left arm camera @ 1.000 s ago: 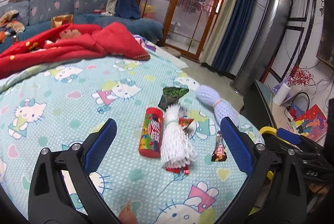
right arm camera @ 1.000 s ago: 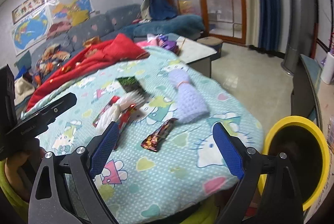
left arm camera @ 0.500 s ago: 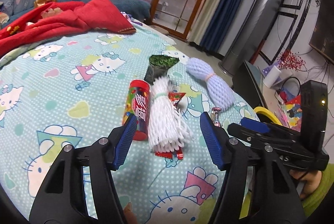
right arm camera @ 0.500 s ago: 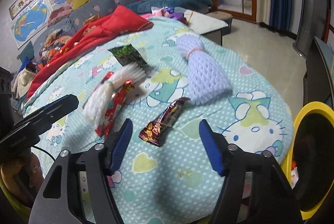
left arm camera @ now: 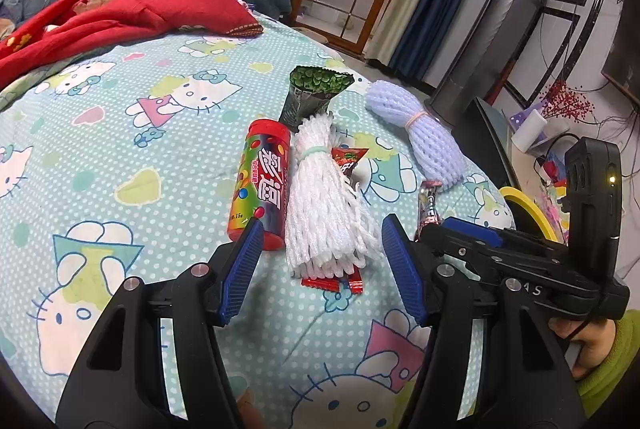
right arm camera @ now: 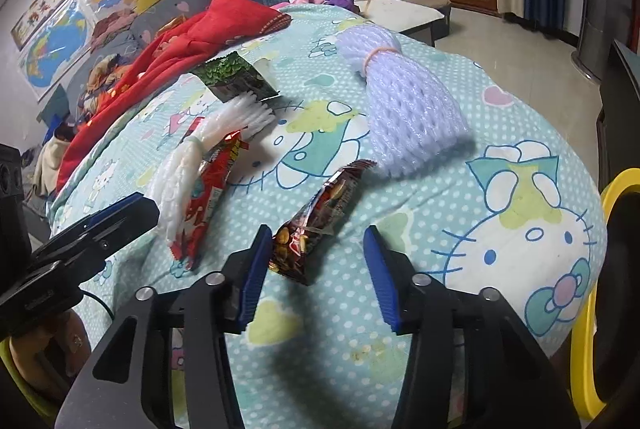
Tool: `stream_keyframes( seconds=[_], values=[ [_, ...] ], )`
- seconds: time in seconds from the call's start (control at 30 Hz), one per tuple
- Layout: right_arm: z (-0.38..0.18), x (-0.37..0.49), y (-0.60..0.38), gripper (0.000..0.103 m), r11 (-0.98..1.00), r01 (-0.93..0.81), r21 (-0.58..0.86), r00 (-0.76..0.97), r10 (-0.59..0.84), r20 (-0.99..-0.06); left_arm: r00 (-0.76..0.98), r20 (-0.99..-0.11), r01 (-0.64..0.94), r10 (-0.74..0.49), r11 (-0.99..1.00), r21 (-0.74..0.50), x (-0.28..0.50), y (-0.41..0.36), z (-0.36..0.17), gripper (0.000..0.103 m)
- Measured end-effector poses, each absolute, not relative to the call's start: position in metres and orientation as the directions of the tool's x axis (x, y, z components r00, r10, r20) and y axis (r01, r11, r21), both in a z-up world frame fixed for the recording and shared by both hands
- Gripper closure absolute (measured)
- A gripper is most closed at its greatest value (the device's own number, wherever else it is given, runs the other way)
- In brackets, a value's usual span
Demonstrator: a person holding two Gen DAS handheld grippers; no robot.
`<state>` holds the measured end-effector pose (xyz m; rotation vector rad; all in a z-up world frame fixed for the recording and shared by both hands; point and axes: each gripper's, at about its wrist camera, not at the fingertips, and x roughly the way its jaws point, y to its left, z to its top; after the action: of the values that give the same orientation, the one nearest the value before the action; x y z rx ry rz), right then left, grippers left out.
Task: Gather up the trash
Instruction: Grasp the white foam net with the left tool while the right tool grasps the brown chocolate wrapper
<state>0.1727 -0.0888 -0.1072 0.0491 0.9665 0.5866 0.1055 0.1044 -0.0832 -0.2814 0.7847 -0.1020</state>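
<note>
Blue pads are framing my work on both sides as I am leaning over the cartoon-cat bedspread (left arm camera: 120, 133). My left gripper (left arm camera: 322, 249) is closing, its jaws about half apart and holding nothing; the near end of the white foam-net bundle (left arm camera: 324, 205) is lying just ahead of the gap, not yet touched by either pad. A red crinkly wrapper (left arm camera: 348, 161) is poking out from under that bundle at both ends. The red candy tube (left arm camera: 262, 185) is lying just beside the bundle on its left, its base close to my left pad. A dark green snack packet (left arm camera: 316, 97) is sitting at the bundle's far end, and the lilac foam-net bundle (left arm camera: 424, 133) is lying farther toward the right edge of the bed.

My right gripper (right arm camera: 316, 261) is closing too, jaws narrower than half open and gripping nothing yet. The dark snack wrapper (right arm camera: 320, 217) is lying with its near end between the pads, close against the left one; whether that pad is touching it I cannot tell. A yellow bin (right arm camera: 616, 209) is standing off the bed's right edge. Red cloth (left arm camera: 120, 13) is piled at the far left corner.
</note>
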Motion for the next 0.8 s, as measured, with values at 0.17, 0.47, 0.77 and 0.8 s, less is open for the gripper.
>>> stream_keyframes(
  seconds=[0.17,0.47,0.77,0.8],
  values=[
    [-0.106,0.170,-0.087,0.087,0.831,-0.473,0.292,0.418,0.503,-0.756,0.694,-0.693,0.004,-0.194,0.964,-0.265,0.107,0.096,-0.085,0.070],
    [-0.104,0.163,-0.085,0.090,0.819,-0.506,0.270,0.425,0.509,-0.748,0.693,-0.692,-0.015,-0.200,0.957,-0.291,0.107,0.102,-0.087,0.098],
    [-0.087,0.153,-0.091,0.090,0.809,-0.527,0.259,0.443,0.522,-0.729,0.723,-0.649,0.026,-0.238,0.948,-0.319,0.099,0.100,-0.071,0.098],
    [-0.084,0.153,-0.093,0.090,0.809,-0.527,0.260,0.448,0.524,-0.724,0.724,-0.646,0.034,-0.243,0.947,-0.319,0.098,0.098,-0.069,0.098]
  ],
)
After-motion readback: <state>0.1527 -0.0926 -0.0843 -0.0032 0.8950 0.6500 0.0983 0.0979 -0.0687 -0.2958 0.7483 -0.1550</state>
